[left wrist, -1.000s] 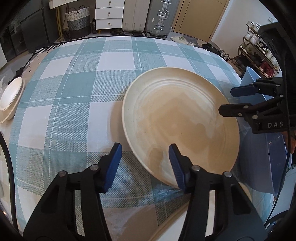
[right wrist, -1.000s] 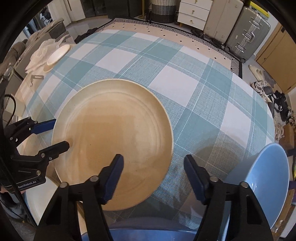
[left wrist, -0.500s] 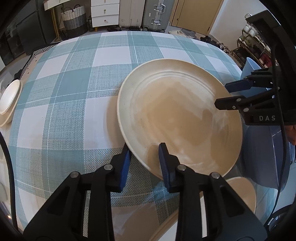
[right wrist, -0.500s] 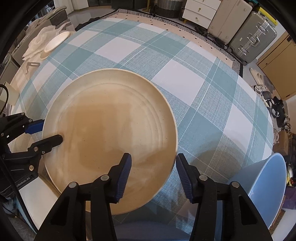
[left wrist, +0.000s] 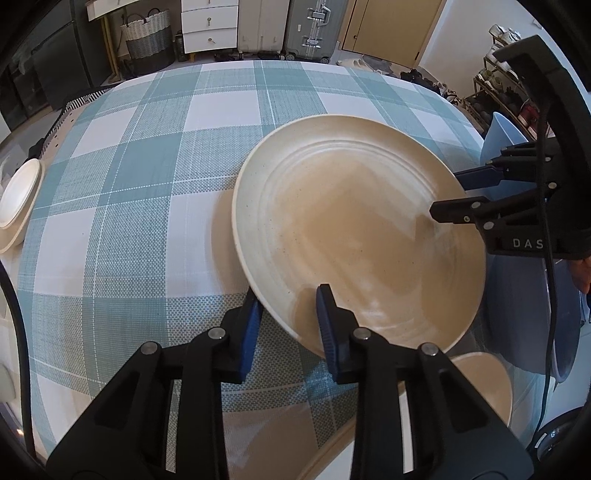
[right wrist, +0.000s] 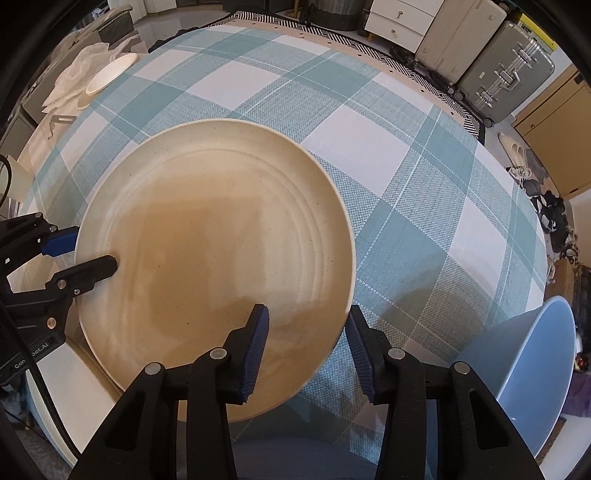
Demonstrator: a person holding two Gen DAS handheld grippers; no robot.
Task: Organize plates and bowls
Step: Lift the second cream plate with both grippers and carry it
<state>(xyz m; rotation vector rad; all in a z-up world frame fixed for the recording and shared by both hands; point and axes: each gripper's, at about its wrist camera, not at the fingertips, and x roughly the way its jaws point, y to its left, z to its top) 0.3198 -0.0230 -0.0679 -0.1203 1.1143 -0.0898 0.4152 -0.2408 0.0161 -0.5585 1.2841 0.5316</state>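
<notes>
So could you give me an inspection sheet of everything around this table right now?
Surface: teal-and-white checked tablecloth.
Job's things: large round cream ceramic plate central; pale blue bowl beside it; small white dishes at far edge.
Clutter: crumpled white cloth by them.
Grippers: left gripper jaws shut on plate's rim; right gripper jaws have just been closing around opposite rim, not visibly pressing.
Cables: black cable beside right gripper.
Surroundings: grey suitcase, woven basket, white drawers.
</notes>
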